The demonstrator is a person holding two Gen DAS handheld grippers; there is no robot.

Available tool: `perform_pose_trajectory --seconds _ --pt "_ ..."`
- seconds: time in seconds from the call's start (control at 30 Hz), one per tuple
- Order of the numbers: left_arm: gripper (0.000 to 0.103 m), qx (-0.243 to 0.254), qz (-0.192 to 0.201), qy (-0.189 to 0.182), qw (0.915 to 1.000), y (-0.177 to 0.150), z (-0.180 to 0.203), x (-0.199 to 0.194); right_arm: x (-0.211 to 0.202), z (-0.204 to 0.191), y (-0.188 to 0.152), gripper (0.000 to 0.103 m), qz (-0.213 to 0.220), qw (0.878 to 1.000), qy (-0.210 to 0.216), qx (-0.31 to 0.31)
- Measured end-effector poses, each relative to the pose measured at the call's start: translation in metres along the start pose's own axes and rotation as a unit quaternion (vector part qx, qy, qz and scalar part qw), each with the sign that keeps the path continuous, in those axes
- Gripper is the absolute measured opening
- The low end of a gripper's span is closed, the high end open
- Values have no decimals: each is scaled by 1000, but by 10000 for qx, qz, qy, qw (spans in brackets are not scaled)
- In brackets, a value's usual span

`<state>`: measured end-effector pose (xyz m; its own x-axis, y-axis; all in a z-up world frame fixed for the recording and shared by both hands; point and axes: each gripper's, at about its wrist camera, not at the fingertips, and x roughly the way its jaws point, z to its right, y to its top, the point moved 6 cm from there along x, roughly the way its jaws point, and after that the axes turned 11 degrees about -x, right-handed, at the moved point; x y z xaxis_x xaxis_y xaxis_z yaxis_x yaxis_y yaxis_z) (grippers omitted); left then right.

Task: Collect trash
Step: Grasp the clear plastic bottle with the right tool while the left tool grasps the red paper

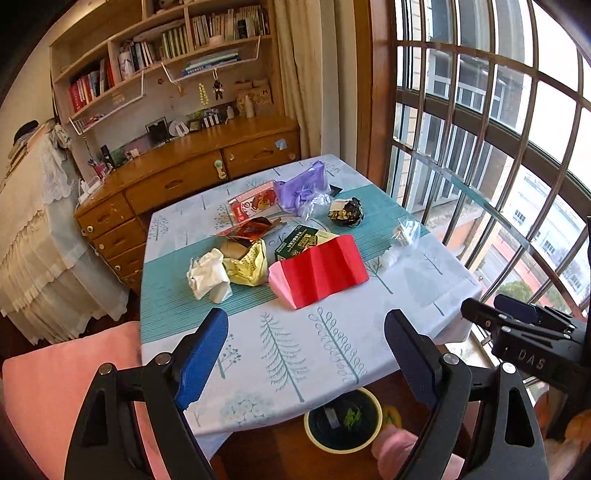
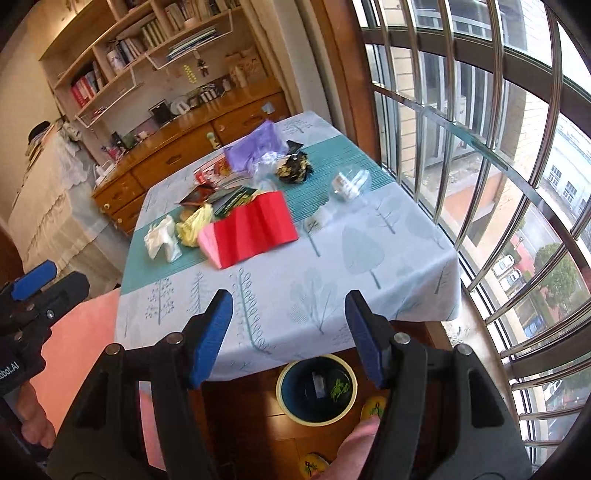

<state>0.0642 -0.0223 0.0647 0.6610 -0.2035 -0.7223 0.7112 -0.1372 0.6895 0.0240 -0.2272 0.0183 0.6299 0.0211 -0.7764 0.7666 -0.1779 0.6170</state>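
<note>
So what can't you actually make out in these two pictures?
- Bin contents: both views, small and dark; only a green scrap and a grey piece show, and the left view's table edge cuts its rim.
- Green box: the red folded paper covers part; print too small to read.
- Clear wrapper: contents blurred in the right view.
- Book titles on the shelves: too small.

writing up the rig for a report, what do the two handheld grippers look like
Both match: the left gripper and right gripper have angular black plastic frames with silver pivot bolts and two flat, textured blue finger pads. White lettering marks the bodies. No cables or sleeves show.
</note>
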Motion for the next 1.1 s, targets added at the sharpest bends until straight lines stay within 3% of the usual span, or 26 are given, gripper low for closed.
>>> perform_pose_trajectory --seconds 0.13,0.33,0.53,0.67,0.83,1.0,1.1 --pt "88 95 -72 257 9996 26 -1 55 44 28 25 60 -222 9994 80 266" --pt "88 89 -660 500 9965 65 -13 155 131 60 69 60 -765 9956 246 489" --pt "87 137 -1296 397 9907 83 -8 239 227 95 98 60 -1295 9875 -157 882" --pt "87 476 -1660 362 9843 80 7 282 270 109 106 67 -1545 9821 -506 950" --pt "87 658 -2045 509 9753 64 10 318 306 106 119 73 -1658 9832 -335 682" --pt "87 420 -2394 457 9689 54 3 350 331 104 117 75 -1996 9774 18 703" --pt "87 263 -2548 408 9658 49 -2 362 335 98 120 72 -1954 9789 255 533"
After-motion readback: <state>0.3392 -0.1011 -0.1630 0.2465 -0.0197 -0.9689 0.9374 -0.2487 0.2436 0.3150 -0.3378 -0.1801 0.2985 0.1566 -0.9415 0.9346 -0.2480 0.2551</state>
